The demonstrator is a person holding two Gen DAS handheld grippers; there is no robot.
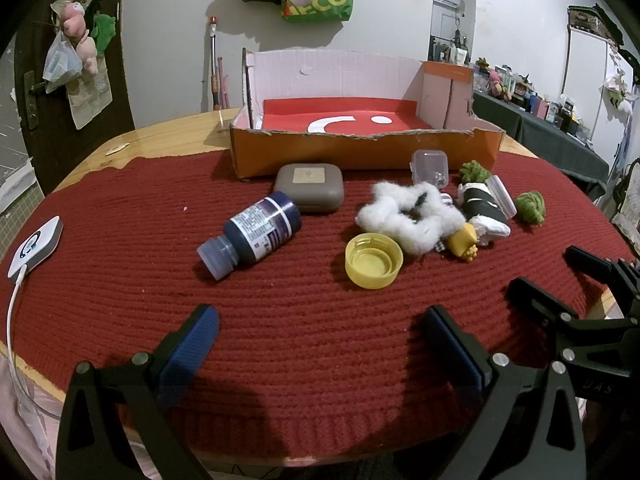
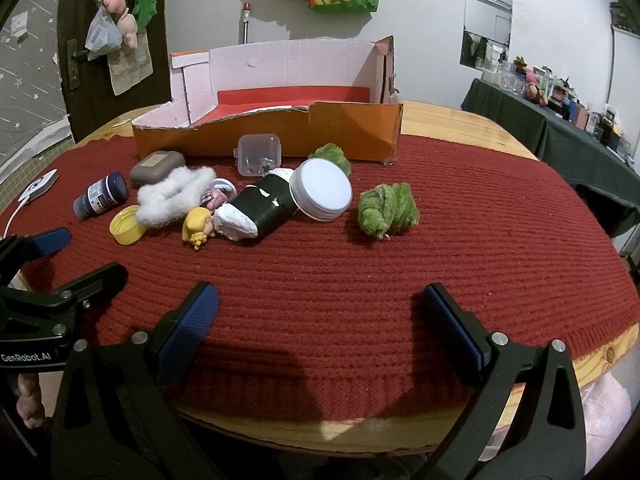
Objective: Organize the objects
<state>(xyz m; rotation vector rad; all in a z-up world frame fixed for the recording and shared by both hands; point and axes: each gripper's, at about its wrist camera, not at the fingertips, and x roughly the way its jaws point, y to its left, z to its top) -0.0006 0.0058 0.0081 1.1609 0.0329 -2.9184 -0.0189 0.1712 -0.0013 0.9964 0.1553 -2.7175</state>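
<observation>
Small items lie scattered on a red knitted mat (image 1: 304,344). They include a blue bottle (image 1: 256,234) on its side, a grey case (image 1: 310,187), a yellow cap (image 1: 374,260), a white fluffy ring (image 1: 404,216), a clear little box (image 1: 430,166), a black jar (image 2: 260,208) with a white lid (image 2: 322,190), a yellow-haired figure (image 2: 196,224) and a green plush (image 2: 388,208). Behind them stands an orange cardboard box (image 1: 360,148) with a red floor. My left gripper (image 1: 320,320) hovers open near the mat's front edge. My right gripper (image 2: 320,296) is open beside it, also empty.
A white device with a cable (image 1: 38,246) lies at the mat's left end. The wooden table rim (image 2: 440,120) shows around the mat. A dark-clothed side table (image 2: 560,132) crowded with goods stands at the right. Bags hang on a door (image 2: 116,36) at the back left.
</observation>
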